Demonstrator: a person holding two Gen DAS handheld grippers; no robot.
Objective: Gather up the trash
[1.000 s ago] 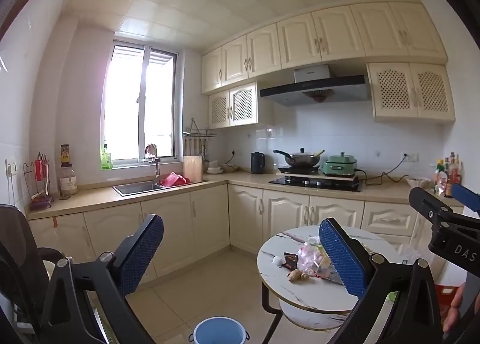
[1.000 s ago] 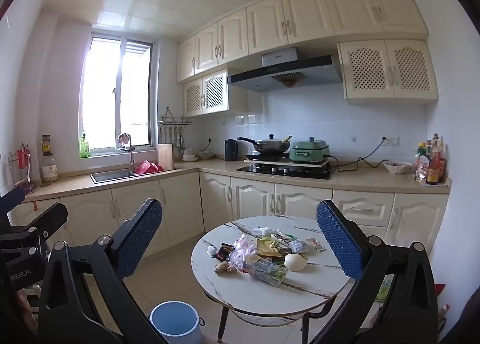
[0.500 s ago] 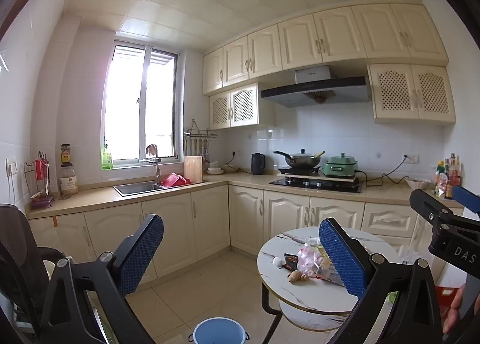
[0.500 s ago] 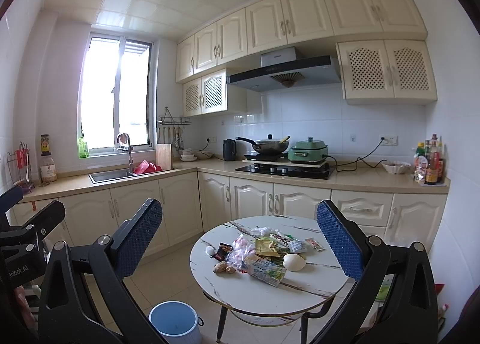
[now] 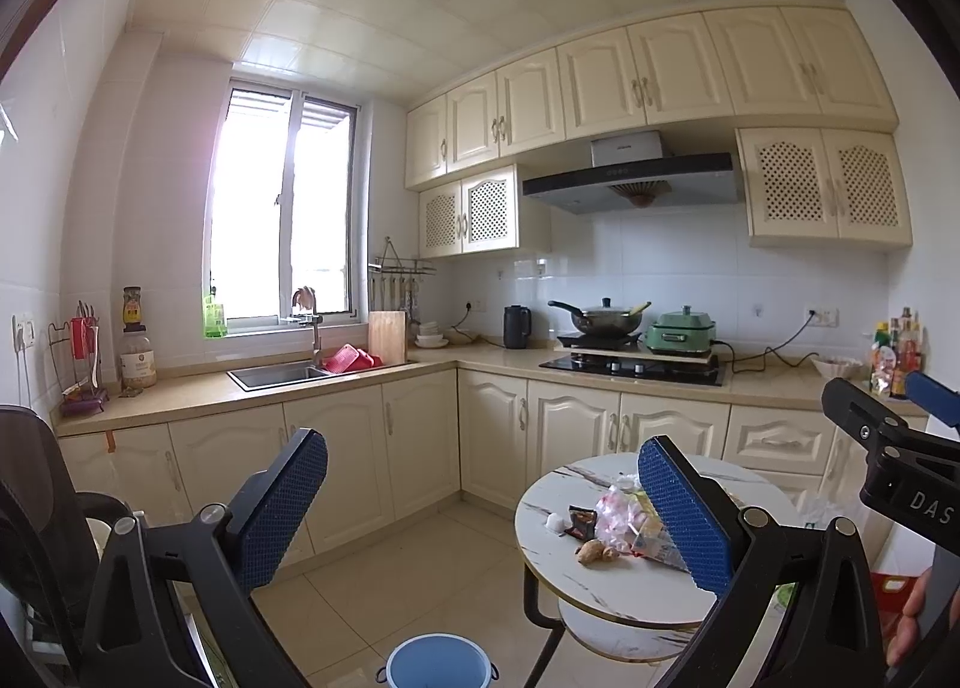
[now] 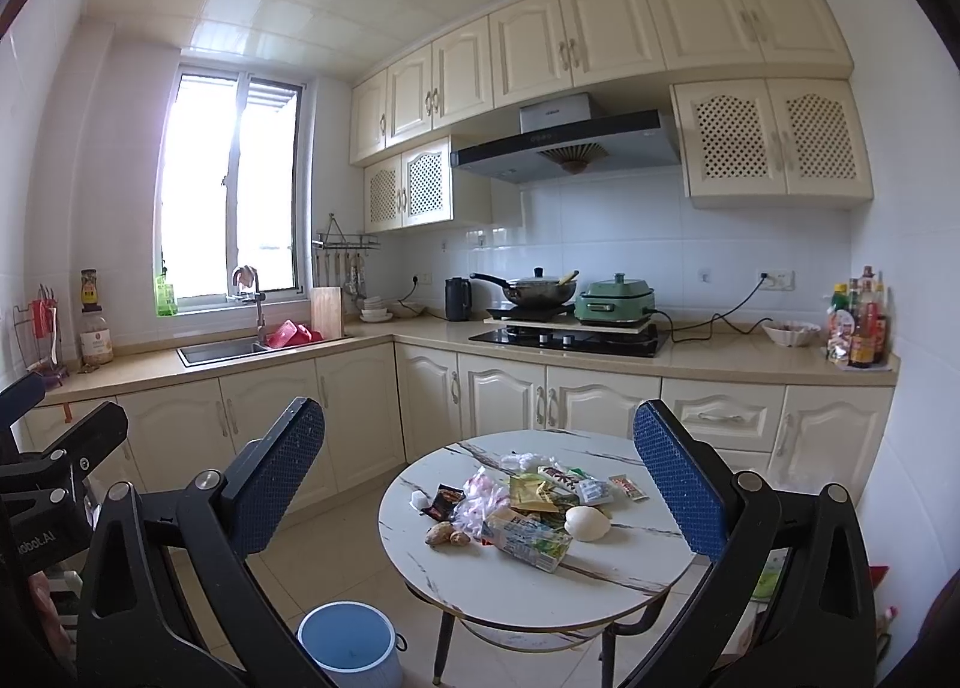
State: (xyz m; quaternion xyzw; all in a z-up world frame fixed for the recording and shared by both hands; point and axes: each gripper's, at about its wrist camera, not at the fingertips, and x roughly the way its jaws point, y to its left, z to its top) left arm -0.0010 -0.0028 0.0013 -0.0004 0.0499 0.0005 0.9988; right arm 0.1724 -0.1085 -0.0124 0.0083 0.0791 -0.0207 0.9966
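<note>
A pile of trash (image 6: 522,508) lies on a round white marble-look table (image 6: 540,580): snack wrappers, a crumpled clear bag, a green-white packet, a white egg-like object and a piece of ginger. It also shows in the left wrist view (image 5: 624,526). A blue bin (image 6: 351,643) stands on the floor left of the table, also in the left wrist view (image 5: 440,661). My right gripper (image 6: 480,478) is open and empty, well short of the table. My left gripper (image 5: 480,508) is open and empty, held to the left of the table.
Cream kitchen cabinets and a counter (image 6: 420,334) run along the back and left walls, with a sink (image 6: 222,349) and a stove (image 6: 570,337). A dark chair (image 5: 42,508) stands at the far left. A tiled floor (image 5: 408,568) lies between the cabinets and the table.
Both views have shifted only slightly; the table sits a little closer and lower in the right wrist view. Both grippers stay open.
</note>
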